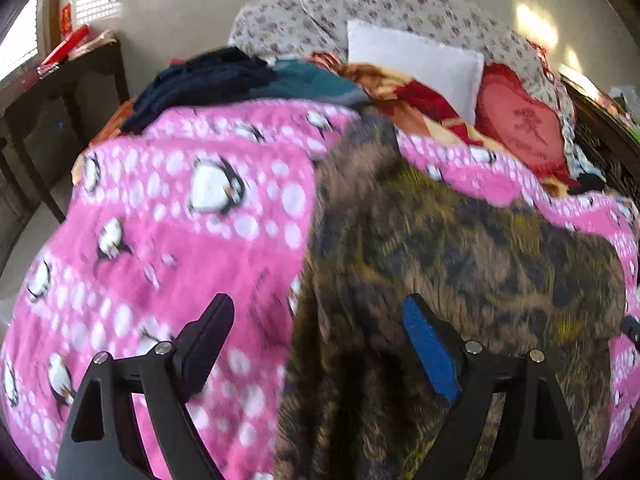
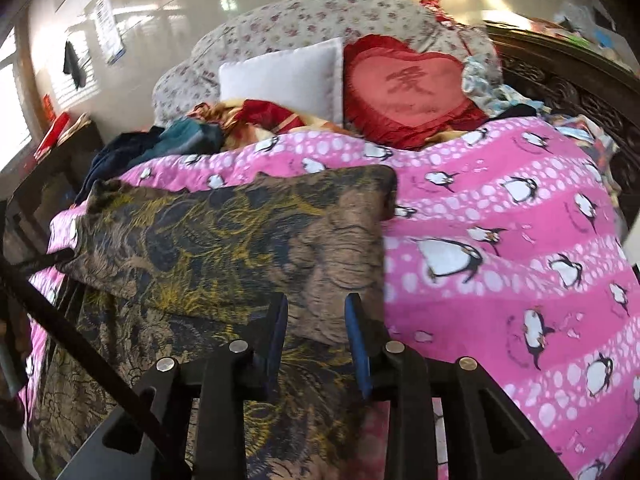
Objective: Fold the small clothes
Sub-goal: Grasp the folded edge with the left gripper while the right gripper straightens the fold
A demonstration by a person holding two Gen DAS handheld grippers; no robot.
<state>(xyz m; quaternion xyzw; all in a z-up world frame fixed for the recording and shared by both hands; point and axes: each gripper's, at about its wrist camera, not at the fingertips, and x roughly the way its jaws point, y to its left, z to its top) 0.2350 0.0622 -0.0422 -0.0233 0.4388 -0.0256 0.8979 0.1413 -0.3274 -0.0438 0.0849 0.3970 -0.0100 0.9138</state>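
Note:
A brown garment with a yellow and dark pattern (image 1: 440, 264) lies on the pink penguin blanket (image 1: 168, 208). In the right wrist view the garment (image 2: 240, 232) is partly folded, its upper layer lying over the lower one. My left gripper (image 1: 320, 312) is open and empty, just above the garment's left edge. My right gripper (image 2: 316, 312) is open, its fingers either side of the garment's folded near-right corner; I cannot tell if they touch it. The other gripper's arm (image 2: 60, 320) shows at the left of the right wrist view.
The pink blanket (image 2: 500, 240) covers the bed. At the back lie a white pillow (image 2: 288, 76), a red heart cushion (image 2: 408, 88), floral bedding (image 2: 300, 24) and dark clothes (image 1: 224, 80). A dark table (image 1: 60, 80) stands left; a carved headboard (image 2: 568, 88) stands right.

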